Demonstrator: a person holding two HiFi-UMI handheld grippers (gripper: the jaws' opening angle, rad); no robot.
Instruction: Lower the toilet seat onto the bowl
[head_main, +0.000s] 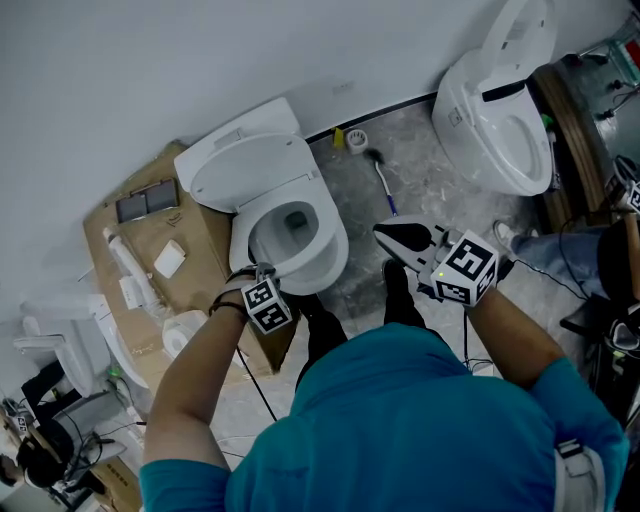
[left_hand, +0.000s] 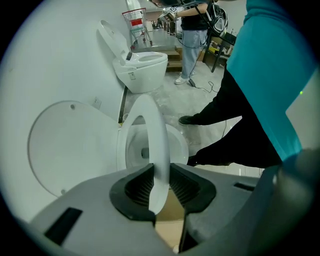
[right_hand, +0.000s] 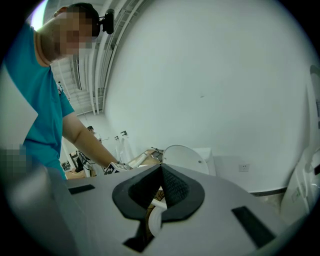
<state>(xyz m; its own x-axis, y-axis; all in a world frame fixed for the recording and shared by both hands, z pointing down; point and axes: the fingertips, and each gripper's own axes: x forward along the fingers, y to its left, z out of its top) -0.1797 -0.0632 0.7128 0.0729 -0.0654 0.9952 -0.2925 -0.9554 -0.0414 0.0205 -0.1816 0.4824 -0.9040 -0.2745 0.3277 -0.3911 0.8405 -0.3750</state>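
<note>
L gripper (left_hand: 161, 168) points down at the front of the toilet, jaws apart w/ the front edge of the seat (left_hand: 155, 127) between them. Pads don't seem to press on it, though the view there is tight. Seat looks tilted partway over the bowl (head_main: 336, 258); can't tell if it touches the rim. Lid (head_main: 250, 170) is up, leaning back on the tank. Inside the bowl: white walls and a dark drain hole at the bottom. R gripper (right_hand: 161, 169) is held off to the right, well apart from the toilet, jaws together, nothing in them. Left of the toilet, a cardboard box (head_main: 215, 240) holds white pieces (head_main: 170, 258), a long white tube (head_main: 124, 255) and a dark flat item (head_main: 148, 201). Toilet brush (head_main: 383, 180) lies on the floor. A 2nd toilet (head_main: 490, 120) stands upper right, lid up.
</note>
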